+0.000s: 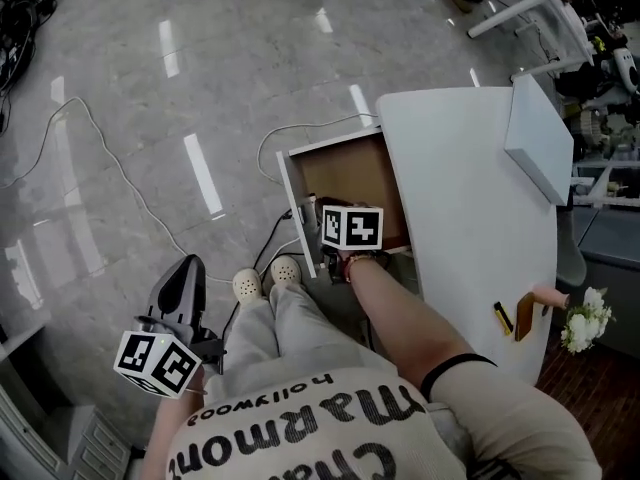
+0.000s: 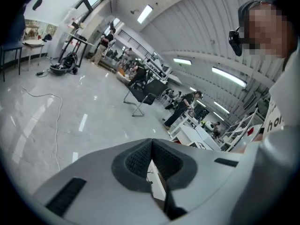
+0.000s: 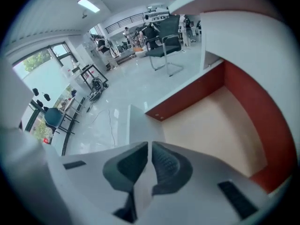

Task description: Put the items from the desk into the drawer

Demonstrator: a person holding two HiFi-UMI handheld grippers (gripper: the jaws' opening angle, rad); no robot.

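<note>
Left gripper [image 1: 188,266]: at the lower left of the head view, beside the person's left knee, well apart from the desk; jaws pressed together at the tips with nothing between them, seen against open grey floor in the left gripper view; marker cube [image 1: 155,362] at its rear. Cable [image 1: 110,158]: pale, lying loose across the floor and running towards the drawer front. Shoes [image 1: 262,279]: a light pair, on the floor just left of the drawer's near corner. Drawer [image 1: 352,180]: pulled out from the left edge of the desk, white front panel, tan floor and red-brown walls visible in the right gripper view. Right gripper [image 3: 149,148]: held over the near end of the drawer, pointing steeply down into it; jaws all but together, only a thin slit between the pads and nothing in it; its marker cube [image 1: 350,228] sits above the drawer's near wall. Desk [image 1: 460,198]: white top, mostly bare. Flat white box [image 1: 540,140]: at the far right corner of the desk, lying at an angle. Yellow-and-black item [image 1: 503,317]: small, on the desk near its near right edge. Orange item with a pink handle [image 1: 530,310]: just right of it, at the same edge, handle pointing outwards. White flowers [image 1: 585,320]: at the right edge; whether they rest on the desk cannot be told.
</note>
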